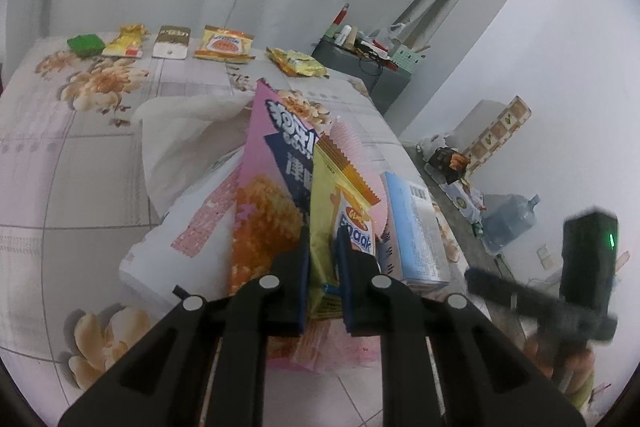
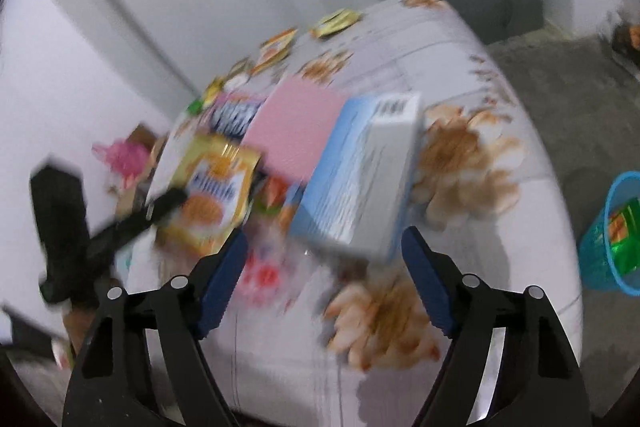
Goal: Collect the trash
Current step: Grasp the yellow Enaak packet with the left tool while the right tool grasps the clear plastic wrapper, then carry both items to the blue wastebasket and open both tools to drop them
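The left gripper (image 1: 324,267) had its jaws closed on a yellow snack wrapper (image 1: 340,211), which stood upright between the blue pads near the centre of the left wrist view. Just behind the wrapper, toward 12 o'clock, a large pink snack bag (image 1: 272,163) leaned upright. A pale blue box (image 1: 416,227) lay just beside the wrapper at 3 o'clock. A white plastic bag (image 1: 180,155) lay crumpled on the floral bedsheet (image 1: 80,163) at 10 o'clock from the gripper, its mouth slack; what it held could not be seen.

Along the far edge of the bed, at 11 to 12 o'clock, lay a row of loose litter: a green packet (image 1: 84,45), a gold wrapper (image 1: 126,41), a brown-and-white sachet (image 1: 172,42), an orange biscuit packet (image 1: 224,45) and a crumpled yellow packet (image 1: 296,63).

The right gripper (image 2: 324,275) had its jaws spread wide, with nothing between them; the right wrist view was blurred. The pale blue box sat just ahead of it at 12 o'clock, apart from the pads. At 3 o'clock in that view, on the floor beside the bed, stood a blue mesh waste basket (image 2: 596,259) holding green and orange wrappers (image 2: 624,231).
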A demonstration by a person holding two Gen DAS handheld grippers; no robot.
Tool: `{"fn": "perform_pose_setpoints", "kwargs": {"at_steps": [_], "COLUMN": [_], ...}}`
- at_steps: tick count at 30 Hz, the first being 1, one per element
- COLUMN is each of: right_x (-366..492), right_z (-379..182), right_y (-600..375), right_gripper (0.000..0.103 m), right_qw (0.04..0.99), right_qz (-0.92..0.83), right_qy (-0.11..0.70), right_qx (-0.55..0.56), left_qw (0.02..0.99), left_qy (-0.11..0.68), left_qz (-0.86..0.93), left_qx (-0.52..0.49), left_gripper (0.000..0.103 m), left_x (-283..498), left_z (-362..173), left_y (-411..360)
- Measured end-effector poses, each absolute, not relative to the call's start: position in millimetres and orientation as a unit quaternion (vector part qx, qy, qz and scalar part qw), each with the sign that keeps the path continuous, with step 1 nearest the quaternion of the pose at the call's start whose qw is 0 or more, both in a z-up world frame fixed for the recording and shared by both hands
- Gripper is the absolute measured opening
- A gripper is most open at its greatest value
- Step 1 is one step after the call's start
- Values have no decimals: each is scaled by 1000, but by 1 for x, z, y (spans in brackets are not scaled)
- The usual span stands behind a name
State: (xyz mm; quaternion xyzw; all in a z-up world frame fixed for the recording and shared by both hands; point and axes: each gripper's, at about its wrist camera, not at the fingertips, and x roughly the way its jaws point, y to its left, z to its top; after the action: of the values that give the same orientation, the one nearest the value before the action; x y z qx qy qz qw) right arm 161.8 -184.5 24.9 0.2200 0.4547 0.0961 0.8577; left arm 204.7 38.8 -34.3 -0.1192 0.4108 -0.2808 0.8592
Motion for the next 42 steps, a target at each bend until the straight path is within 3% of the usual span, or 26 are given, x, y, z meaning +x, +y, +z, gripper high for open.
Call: {"fn": "perform_pose_setpoints", "kwargs": {"at_steps": [12,18,23,27,30,34,42], "right_x": [141,137,138,138,135,129,112], "right_z": [29,16,8,6,3,3,9], "right_y": [-64,-33,-17,-11,-9,-11,-16], "right_gripper": [75,68,55,32,8,1,0], "right_qw": [911,904,901,899,896,898,908], "right_qz": [110,77,33,18,7,7,15], "right_qy": [383,365,348,343,347,343,329], "right_qx": [-112,-209,-259,-273,-278,-274,-260], "left_qw": [849,838,831,829,831,832,847], "left_qy": [428,440,445,444,441,438,410], "left_qz": [-276,-280,-284,-286,-286,-285,-277], "left_qx": [-143,-162,-177,-182,-182,-186,-193], "left_gripper": [12,12,12,12,12,12,12], "left_x": [213,217,218,216,215,212,208], "left_z": [-34,-38,-40,-38,-37,-36,-21], "left_y": [45,48,50,50,51,52,64]}}
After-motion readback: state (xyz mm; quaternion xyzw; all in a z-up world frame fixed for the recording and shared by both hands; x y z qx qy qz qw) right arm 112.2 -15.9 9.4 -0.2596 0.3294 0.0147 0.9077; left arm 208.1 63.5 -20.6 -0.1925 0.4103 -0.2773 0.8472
